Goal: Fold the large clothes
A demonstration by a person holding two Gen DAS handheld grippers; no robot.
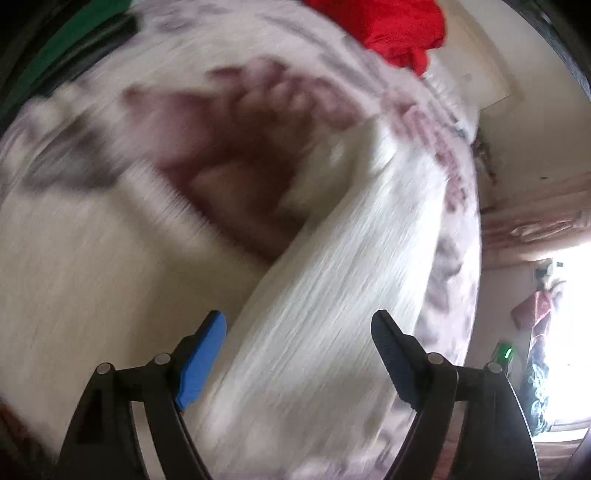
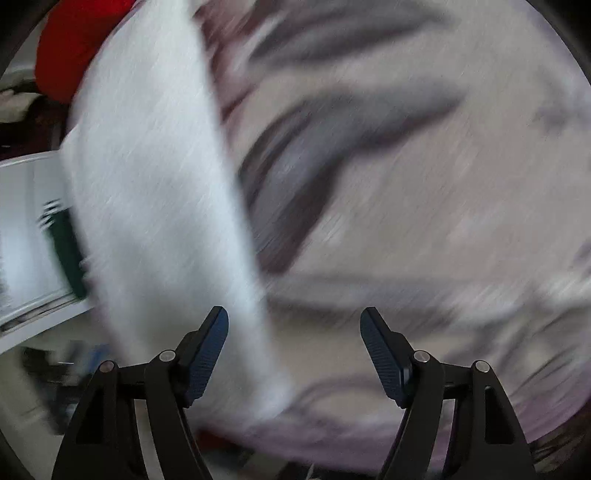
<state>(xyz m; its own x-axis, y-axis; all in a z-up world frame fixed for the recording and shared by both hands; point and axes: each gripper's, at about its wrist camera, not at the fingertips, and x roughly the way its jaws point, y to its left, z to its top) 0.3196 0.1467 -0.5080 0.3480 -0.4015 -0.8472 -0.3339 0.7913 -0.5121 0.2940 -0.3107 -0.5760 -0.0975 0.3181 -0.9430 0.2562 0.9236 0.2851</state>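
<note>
Left gripper (image 1: 299, 347): seen with its jaws standing wide apart; nothing is pinched between the pads, and the white garment (image 1: 332, 295) lies below the gap.
Right gripper (image 2: 294, 343): likewise held wide open, with no cloth clamped; the white cloth's edge passes under its left finger (image 2: 207, 354).
White garment: a long, ribbed-looking white piece (image 2: 155, 192) is laid out on the bed, running as a band away from both grippers; whether it is a sleeve or a folded body panel cannot be told through the blur.
Bedspread (image 1: 229, 155): a pale cover printed with large maroon and grey flower shapes is spread under the garment (image 2: 406, 184).
Red garment (image 1: 395, 29): a bright red bundle is seen at the far end of the bed, well apart from both grippers (image 2: 74, 40).
Green cloth (image 1: 74, 33): a dark green piece is visible at the far left edge of the left view.
Sharpness: both views are heavily smeared, so fine detail is lost.
</note>
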